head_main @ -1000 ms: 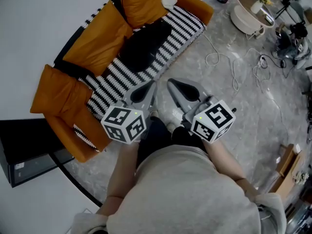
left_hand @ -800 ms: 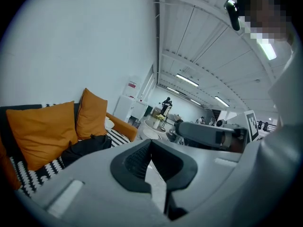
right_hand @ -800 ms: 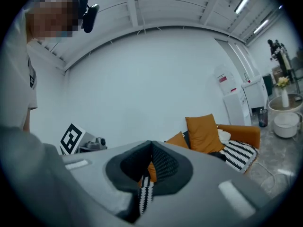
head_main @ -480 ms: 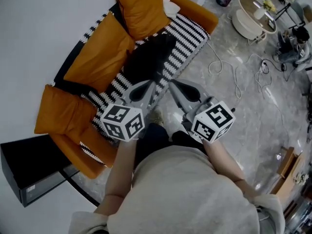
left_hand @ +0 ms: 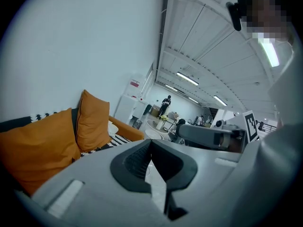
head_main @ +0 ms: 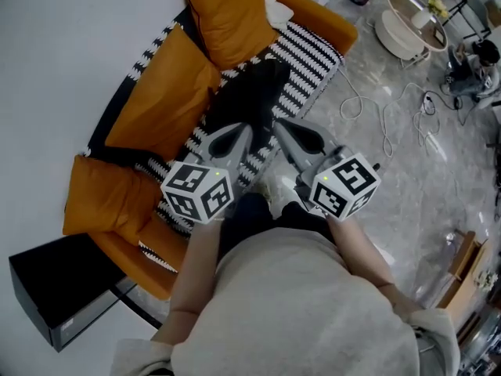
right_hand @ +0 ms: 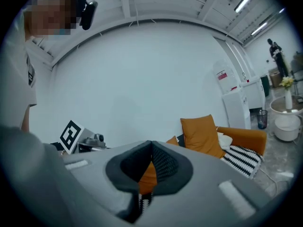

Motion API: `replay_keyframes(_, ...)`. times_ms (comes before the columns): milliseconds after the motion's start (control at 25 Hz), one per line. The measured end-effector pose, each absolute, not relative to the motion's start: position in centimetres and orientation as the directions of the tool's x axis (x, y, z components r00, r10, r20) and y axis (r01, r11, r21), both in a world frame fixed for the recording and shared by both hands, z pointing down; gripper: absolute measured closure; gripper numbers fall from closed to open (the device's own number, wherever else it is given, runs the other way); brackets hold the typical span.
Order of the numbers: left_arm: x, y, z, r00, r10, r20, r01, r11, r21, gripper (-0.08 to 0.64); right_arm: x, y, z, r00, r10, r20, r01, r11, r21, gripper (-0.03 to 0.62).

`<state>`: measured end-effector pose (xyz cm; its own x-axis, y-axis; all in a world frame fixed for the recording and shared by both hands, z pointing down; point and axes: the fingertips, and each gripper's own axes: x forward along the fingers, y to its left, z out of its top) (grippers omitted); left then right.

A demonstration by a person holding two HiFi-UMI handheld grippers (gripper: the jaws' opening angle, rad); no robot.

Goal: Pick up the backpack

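Both claws, left and right, pinched together (empty), have come nearer the backpack on the sofa.

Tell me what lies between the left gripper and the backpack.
Only the striped seat cover: in the head view the left gripper, jaws shut, hangs just short of the near end of the backpack, with nothing else between.

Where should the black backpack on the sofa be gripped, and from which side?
Probably pinch the backpack at its near end, coming from the open floor side: it lies flat along the striped seat, with orange cushions walling its far side. No handle or strap shows.
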<state>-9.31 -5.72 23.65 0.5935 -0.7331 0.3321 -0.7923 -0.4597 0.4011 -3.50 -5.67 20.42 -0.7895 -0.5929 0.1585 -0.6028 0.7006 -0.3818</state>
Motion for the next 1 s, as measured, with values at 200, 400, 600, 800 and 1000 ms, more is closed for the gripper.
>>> replay_keyframes(200,-9.0,-7.2,24.5,0.64,-0.689,0.339,-0.759,-0.5,0.417,0.56,-4.4,-8.0,21.3,-0.775,-0.609,0.166,-0.619,0.681,-0.392,0.589)
replay_keyframes(400,-9.1,-8.7,25.1,0.654,-0.672,0.347,-0.749,-0.512,0.42,0.56,-4.8,-9.4,21.6,-0.77,-0.614,0.173,-0.626,0.675,-0.39,0.589)
replay_keyframes(600,-9.1,-10.5,25.3,0.651,-0.679,0.339,-0.749,-0.501,0.434,0.56,-4.3,-10.8,21.9,-0.769,-0.611,0.189,-0.63,0.672,-0.388,0.589)
replay_keyframes(800,-8.4,-11.7,25.1,0.636,-0.693,0.339,-0.76,-0.489,0.428,0.56,-3.4,-11.6,21.9,-0.782,-0.594,0.188,-0.615,0.685,-0.392,0.589)
replay_keyframes(1000,-6.7,-12.3,25.2,0.632,-0.689,0.355,-0.763,-0.473,0.441,0.56,-1.8,-12.7,21.5,-0.806,-0.561,0.191,-0.586,0.708,-0.393,0.589)
